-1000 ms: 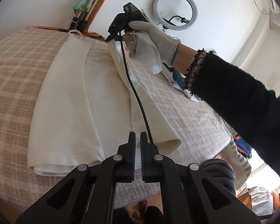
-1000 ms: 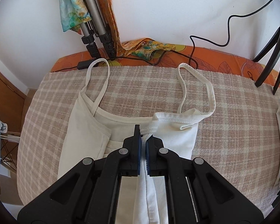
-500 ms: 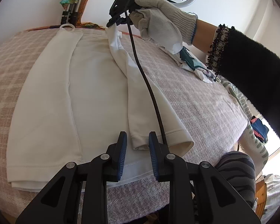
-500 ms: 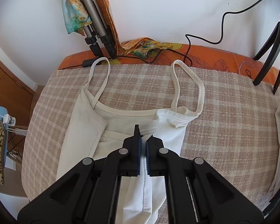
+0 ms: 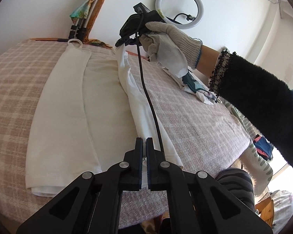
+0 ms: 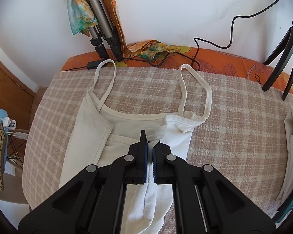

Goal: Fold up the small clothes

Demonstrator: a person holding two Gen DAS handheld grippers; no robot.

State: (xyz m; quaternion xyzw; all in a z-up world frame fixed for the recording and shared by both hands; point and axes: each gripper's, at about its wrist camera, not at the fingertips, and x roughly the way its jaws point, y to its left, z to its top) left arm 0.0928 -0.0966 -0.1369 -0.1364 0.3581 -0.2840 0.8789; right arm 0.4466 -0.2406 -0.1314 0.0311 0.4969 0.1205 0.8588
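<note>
A cream camisole (image 5: 68, 101) lies lengthwise on the plaid-covered table (image 5: 9, 78), its left side folded in. My left gripper (image 5: 146, 141) is closing its jaws on the lifted right side of the garment near the hem, with white fabric pinched between the pads. My right gripper (image 6: 150, 138), held by a gloved hand (image 5: 166, 46), is shut on the bunched top edge of the camisole (image 6: 91, 128) beside the right strap (image 6: 195, 89). The right gripper (image 5: 124, 42) shows far off in the left wrist view, holding that side up as a ridge. Its black cable (image 5: 146, 93) trails over the fabric.
Folded clothes (image 5: 193, 85) lie on the table's right side, also showing as the pile (image 6: 291, 136). A ring light (image 5: 179, 7) and a grey tripod (image 6: 101, 19) stand at the wall. A black stand (image 6: 283, 58) and cables sit on the orange strip behind.
My left gripper opened, went to the garment's lifted right edge near the hem and shut on it. The right gripper kept its hold and the top edge rose a little.
</note>
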